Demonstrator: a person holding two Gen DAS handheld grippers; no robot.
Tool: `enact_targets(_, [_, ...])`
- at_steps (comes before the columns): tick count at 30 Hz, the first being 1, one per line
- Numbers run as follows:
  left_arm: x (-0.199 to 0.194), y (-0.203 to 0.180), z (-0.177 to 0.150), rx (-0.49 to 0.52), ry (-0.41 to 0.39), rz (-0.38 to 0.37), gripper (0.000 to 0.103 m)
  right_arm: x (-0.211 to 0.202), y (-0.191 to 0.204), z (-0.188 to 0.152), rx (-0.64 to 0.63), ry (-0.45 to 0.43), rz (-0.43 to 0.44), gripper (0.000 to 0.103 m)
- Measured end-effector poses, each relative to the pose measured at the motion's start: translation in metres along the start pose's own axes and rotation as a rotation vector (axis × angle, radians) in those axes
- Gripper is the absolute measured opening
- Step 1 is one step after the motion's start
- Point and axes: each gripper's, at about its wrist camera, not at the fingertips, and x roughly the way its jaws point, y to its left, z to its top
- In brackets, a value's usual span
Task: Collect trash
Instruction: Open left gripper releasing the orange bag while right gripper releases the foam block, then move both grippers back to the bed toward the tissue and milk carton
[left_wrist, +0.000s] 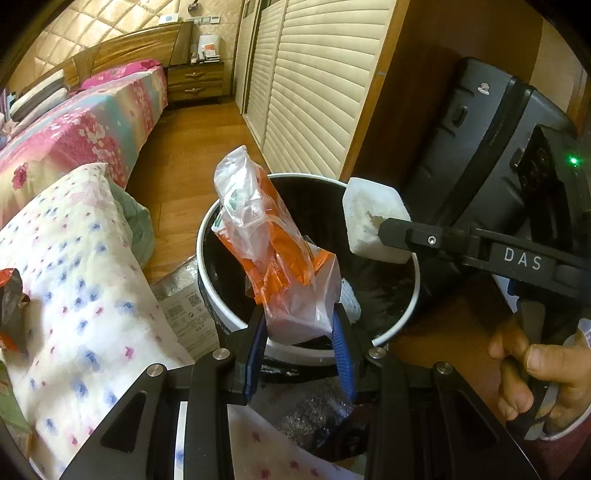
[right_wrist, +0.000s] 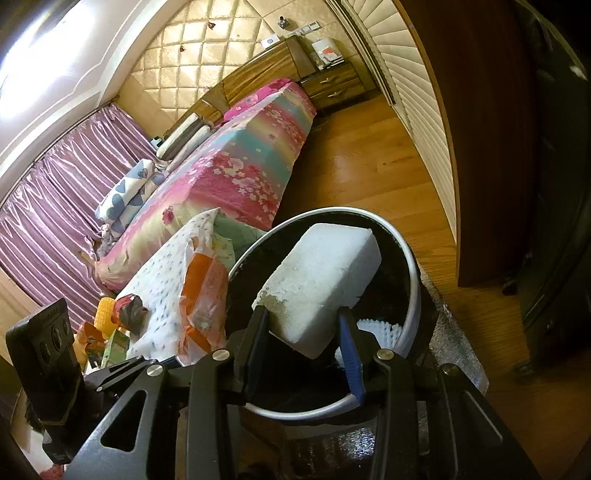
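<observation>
Plastic fills the left gripper (left_wrist: 299, 325): its blue-padded fingers are clamped on the lower end of a crumpled clear-and-orange plastic bag (left_wrist: 275, 243), which stands up over the mouth of a round white-rimmed bin with a black liner (left_wrist: 413, 295). The left wrist view alone shows the person's right hand (left_wrist: 543, 369) around the other tool's handle, and the right gripper (left_wrist: 384, 225) reaching in from the side with a white foam block (left_wrist: 373, 221) above the bin's far right rim. It also shows a dark hard-shell suitcase (left_wrist: 480, 140) beyond the bin.

From the right wrist view the right gripper (right_wrist: 304, 332) is seen head-on, its fingers pressed against both sides of the white foam block (right_wrist: 321, 284), which tilts up over the bin's black interior (right_wrist: 415, 306). A white ridged piece (right_wrist: 380, 330) lies inside the bin. Only here does the orange bag (right_wrist: 203, 299) appear from the side, left of the bin. Behind it lies a white spotted quilt (right_wrist: 166, 280) with a dark crumpled wrapper (right_wrist: 129, 314) on it.

Farther off are a pink floral bedspread (right_wrist: 236, 177) and purple curtains (right_wrist: 66, 192).
</observation>
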Motion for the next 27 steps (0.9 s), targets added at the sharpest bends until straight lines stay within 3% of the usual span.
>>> enact_targets(9, [0.003,-0.003,0.008,-0.010,0.006,0.000,0.037,0.001,-0.004,0.003,0.020,0.010,-0.008,0.046])
enact_targets(12, [-0.003,-0.002,0.005,-0.024,-0.004,-0.002,0.045,0.001,-0.006,0.006,0.040,0.014,-0.013,0.048])
enact_targets(13, [-0.006,-0.001,0.002,-0.029,-0.011,0.002,0.049,0.001,-0.006,0.006,0.046,0.014,-0.012,0.049])
enact_targets(15, [-0.015,0.000,-0.005,-0.045,-0.026,0.006,0.050,-0.001,-0.007,0.007,0.056,0.009,-0.011,0.060])
enact_targets(19, [-0.037,0.008,-0.027,-0.108,-0.058,0.028,0.053,-0.009,0.001,0.003,0.057,-0.011,0.002,0.064])
enact_targets(22, [-0.055,0.013,-0.046,-0.157,-0.077,0.044,0.057,-0.012,0.012,-0.003,0.048,-0.025,0.016,0.080])
enact_targets(23, [-0.061,0.015,-0.052,-0.142,-0.080,0.025,0.058,-0.014,0.020,-0.008,0.039,-0.031,0.020,0.083])
enact_targets(27, [-0.086,0.025,-0.077,-0.202,-0.108,0.067,0.061,-0.015,0.048,-0.021,-0.015,-0.030,0.039,0.084])
